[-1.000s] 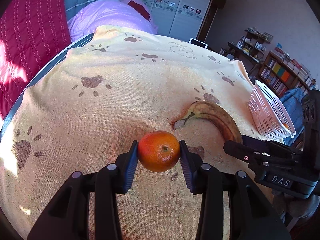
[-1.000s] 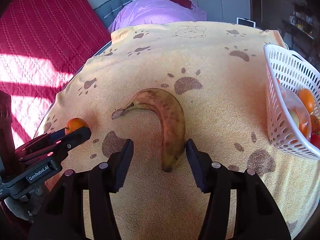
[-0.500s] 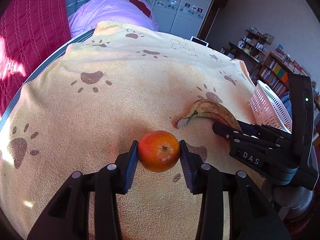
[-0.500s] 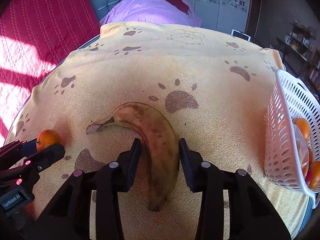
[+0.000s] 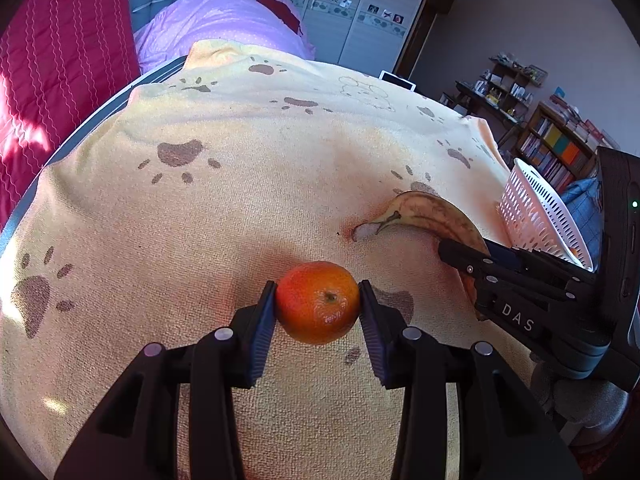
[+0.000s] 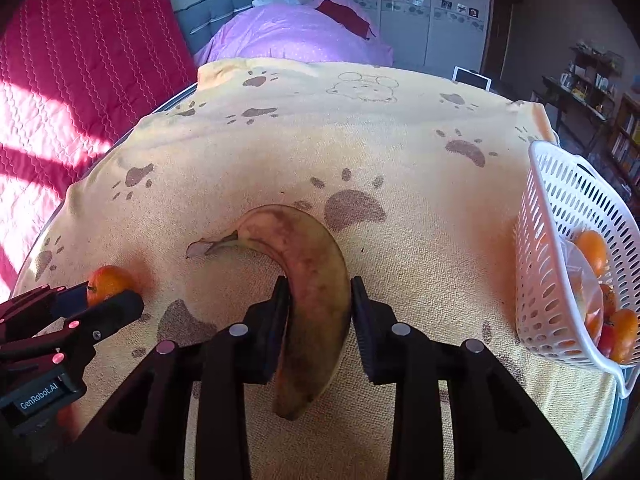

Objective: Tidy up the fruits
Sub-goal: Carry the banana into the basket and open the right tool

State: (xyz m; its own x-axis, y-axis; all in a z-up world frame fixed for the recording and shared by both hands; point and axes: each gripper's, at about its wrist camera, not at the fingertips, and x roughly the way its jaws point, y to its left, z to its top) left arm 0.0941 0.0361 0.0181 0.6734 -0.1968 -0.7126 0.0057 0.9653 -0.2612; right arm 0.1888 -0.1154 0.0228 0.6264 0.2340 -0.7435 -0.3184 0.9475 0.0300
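Observation:
A tangerine (image 5: 318,308) rests on the paw-print blanket (image 5: 240,208), and my left gripper (image 5: 318,305) is shut on it, pads on both sides. A brown-spotted banana (image 6: 312,264) lies curved on the blanket, stem pointing left. My right gripper (image 6: 319,294) straddles its middle; its jaws are closing and both pads touch the peel. In the left wrist view, the right gripper (image 5: 460,254) covers the banana's (image 5: 432,212) lower half. In the right wrist view, the left gripper (image 6: 110,296) holds the tangerine (image 6: 105,282) at far left.
A white perforated basket (image 6: 560,216) with several oranges (image 6: 592,248) stands at the blanket's right edge. A red quilt (image 6: 80,100) lies to the left, a purple duvet (image 6: 296,36) behind. Bookshelves (image 5: 560,148) line the right wall.
My right gripper slid forward over the banana and its jaws came together onto the banana's sides. The left gripper kept still with the tangerine in it.

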